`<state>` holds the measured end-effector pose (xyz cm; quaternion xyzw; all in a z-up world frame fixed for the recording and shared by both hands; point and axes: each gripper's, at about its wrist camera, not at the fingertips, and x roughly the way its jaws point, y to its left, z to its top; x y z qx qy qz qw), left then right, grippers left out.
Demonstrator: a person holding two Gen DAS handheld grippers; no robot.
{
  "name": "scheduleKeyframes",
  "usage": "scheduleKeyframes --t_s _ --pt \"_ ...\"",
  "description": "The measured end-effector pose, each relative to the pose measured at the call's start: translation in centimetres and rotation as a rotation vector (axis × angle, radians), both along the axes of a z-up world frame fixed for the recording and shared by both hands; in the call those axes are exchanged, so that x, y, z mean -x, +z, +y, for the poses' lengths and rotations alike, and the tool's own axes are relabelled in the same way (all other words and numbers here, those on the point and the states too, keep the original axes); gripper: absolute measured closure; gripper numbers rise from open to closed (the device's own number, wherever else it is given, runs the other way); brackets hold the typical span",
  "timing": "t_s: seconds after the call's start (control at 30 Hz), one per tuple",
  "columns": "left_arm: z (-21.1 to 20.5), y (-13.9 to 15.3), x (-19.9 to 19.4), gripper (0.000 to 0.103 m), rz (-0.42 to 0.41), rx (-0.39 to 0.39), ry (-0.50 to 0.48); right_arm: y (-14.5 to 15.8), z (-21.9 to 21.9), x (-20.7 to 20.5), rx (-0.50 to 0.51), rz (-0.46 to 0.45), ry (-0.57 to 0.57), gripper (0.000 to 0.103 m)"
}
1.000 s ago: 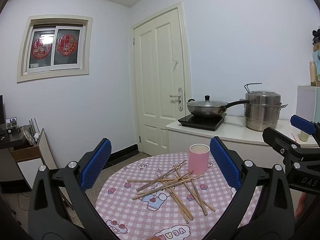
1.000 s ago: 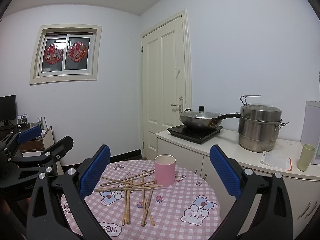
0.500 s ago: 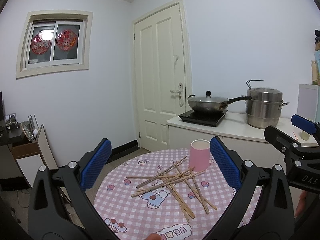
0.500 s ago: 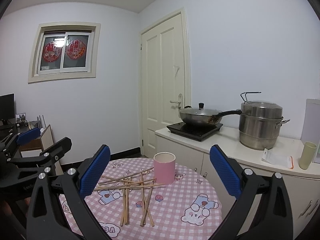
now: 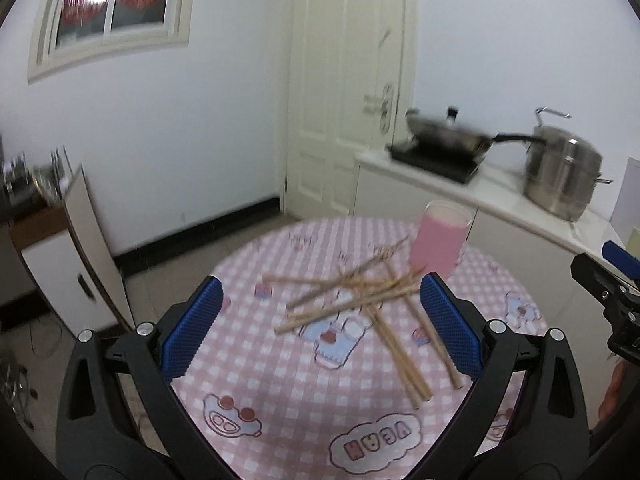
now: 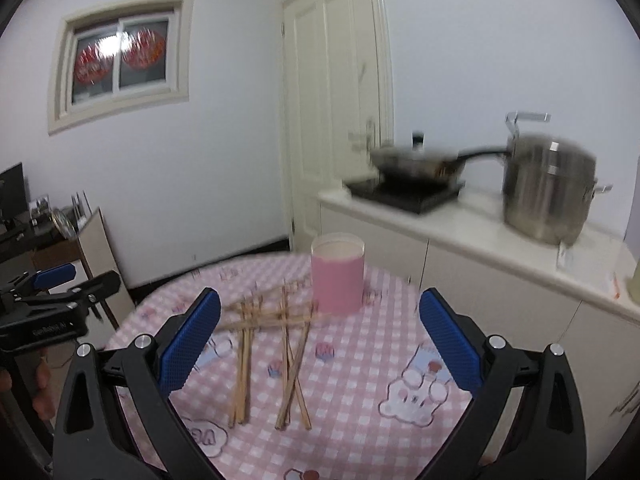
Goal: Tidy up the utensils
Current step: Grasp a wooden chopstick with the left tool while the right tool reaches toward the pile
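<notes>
"VEAN" upside down on pink checked tablecloth point(image 5: 376, 438), "GenRobot.AI" on left claw point(image 6: 48, 330)

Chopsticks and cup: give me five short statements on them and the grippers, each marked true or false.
1. The chopsticks lie scattered on the table. True.
2. The cup lies on its side. False: it stands upright.
3. The left gripper is shut on a chopstick. False: it is open and holds nothing.
4. The right gripper is open. True.
5. Several chopsticks stand in the cup. False: none shows above its rim; all lie on the table.
</notes>
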<state>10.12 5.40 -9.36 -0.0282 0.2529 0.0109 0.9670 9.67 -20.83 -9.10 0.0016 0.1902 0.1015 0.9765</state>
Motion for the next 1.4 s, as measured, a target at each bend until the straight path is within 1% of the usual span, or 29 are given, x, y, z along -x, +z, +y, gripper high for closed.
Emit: scheduleKeyframes --t_s 0.13,0.2,0.23,0.27,0.37,0.4,0.43,0.5,0.57,0.63,0.77,0.9,0.97,1.03,1.1,1.13,1.17,1.23,1.27,1.3,1.33,1.4 --pt "0.5 -2.8 -2.1 0.006 0.074 -0.009 -0.009 -2.6 0.1 -2.6 0.006 0.090 -0.008 0.007" --pt "0.6 -4.0 -3.4 0.007 0.113 0.017 -0.031 -3.5 0.2 -3.9 0.011 0.124 -0.010 0.007" --pt "0.7 -4.2 -3.8 0.009 0.126 0.028 -0.037 -4.0 0.2 -4.5 0.012 0.143 -0.011 0.007" --pt "0.8 -4.6 -4.5 0.015 0.145 0.041 -0.050 -4.4 0.2 -5.0 0.011 0.158 -0.007 0.007" --pt "0.5 -5.3 -6.8 0.019 0.183 0.057 -0.100 -5.7 0.1 -6.9 0.011 0.206 0.004 0.009" --pt "0.2 -5.5 -7.6 0.021 0.192 0.053 -0.111 -6.1 0.2 -7.4 0.006 0.217 0.009 0.012" --pt "-0.1 -5.7 -8.8 0.023 0.208 0.039 -0.125 -6.5 0.0 -8.1 -0.002 0.229 0.012 0.020" --pt "-1.3 -6.0 -11.2 0.024 0.225 0.001 -0.162 -7.3 0.0 -9.9 -0.013 0.268 0.010 0.026" --pt "-2.3 -6.2 -13.2 0.024 0.245 -0.023 -0.202 -7.8 -0.2 -11.3 -0.040 0.292 0.009 0.027" --pt "-3.2 -6.6 -15.5 0.029 0.272 -0.051 -0.231 -8.2 -0.4 -12.6 -0.064 0.310 -0.004 0.028" --pt "-5.1 -8.0 -19.4 0.044 0.328 -0.130 -0.268 -9.0 -0.9 -14.7 -0.110 0.344 -0.027 0.028" --pt "-6.2 -9.4 -21.9 0.045 0.357 -0.184 -0.302 -9.8 -1.1 -16.4 -0.150 0.380 -0.030 0.028" --pt "-6.6 -10.0 -22.8 0.045 0.371 -0.198 -0.315 -10.0 -1.0 -17.0 -0.164 0.390 -0.031 0.028" --pt "-7.0 -10.5 -23.6 0.048 0.385 -0.214 -0.327 -10.3 -1.0 -17.5 -0.174 0.400 -0.030 0.028" --pt "-7.5 -11.0 -24.6 0.059 0.397 -0.234 -0.337 -10.4 -1.0 -17.7 -0.176 0.407 -0.030 0.028" --pt "-7.7 -11.2 -25.0 0.061 0.406 -0.232 -0.343 -10.5 -1.0 -17.8 -0.181 0.409 -0.030 0.028" --pt "-7.8 -11.3 -25.4 0.067 0.413 -0.228 -0.348 -10.6 -1.0 -17.9 -0.185 0.413 -0.030 0.028" --pt "-8.2 -11.6 -26.1 0.068 0.427 -0.230 -0.360 -10.8 -1.1 -18.1 -0.195 0.420 -0.030 0.028" --pt "-8.5 -11.8 -26.3 0.072 0.428 -0.241 -0.366 -10.8 -1.1 -18.2 -0.201 0.423 -0.029 0.028" --pt "-8.8 -11.9 -26.5 0.081 0.431 -0.252 -0.370 -10.9 -1.2 -18.2 -0.208 0.429 -0.029 0.028" --pt "-9.0 -12.0 -26.5 0.086 0.433 -0.263 -0.371 -10.9 -1.2 -18.3 -0.212 0.434 -0.028 0.028" --pt "-9.2 -12.0 -26.5 0.090 0.429 -0.271 -0.372 -10.9 -1.1 -18.3 -0.214 0.437 -0.023 0.028"
